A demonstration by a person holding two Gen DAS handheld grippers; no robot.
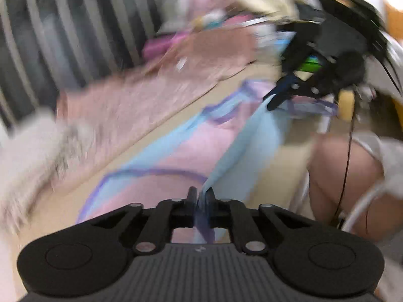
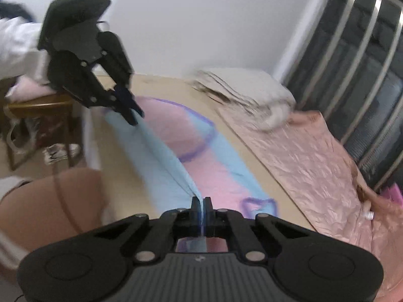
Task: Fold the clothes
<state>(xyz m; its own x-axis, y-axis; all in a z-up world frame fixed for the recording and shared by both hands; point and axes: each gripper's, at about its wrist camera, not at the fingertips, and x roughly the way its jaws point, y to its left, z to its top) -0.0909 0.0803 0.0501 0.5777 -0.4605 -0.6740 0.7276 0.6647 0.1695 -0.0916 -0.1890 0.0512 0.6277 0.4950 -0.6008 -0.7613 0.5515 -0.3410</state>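
A pastel garment (image 1: 176, 156), pink and light blue with purple trim, lies on a beige tabletop (image 1: 272, 176). My left gripper (image 1: 200, 196) is shut on its light blue edge, and the cloth rises in a taut fold to my right gripper (image 1: 274, 102), which pinches the same edge further off. In the right wrist view my right gripper (image 2: 200, 205) is shut on the blue fold of the garment (image 2: 209, 173), and my left gripper (image 2: 132, 115) grips the far end. The edge is lifted between the two; the rest lies flat.
A crumpled pink satin piece (image 2: 302, 156) lies beside the garment, with a folded white pile (image 2: 246, 88) behind it. Metal bars (image 2: 365, 63) stand along that side. A heap of clothes (image 1: 214, 20) and a furry trim (image 1: 30, 151) lie nearby. The person's knee (image 2: 50, 201) and a wooden stool (image 2: 37, 108) are near the table edge.
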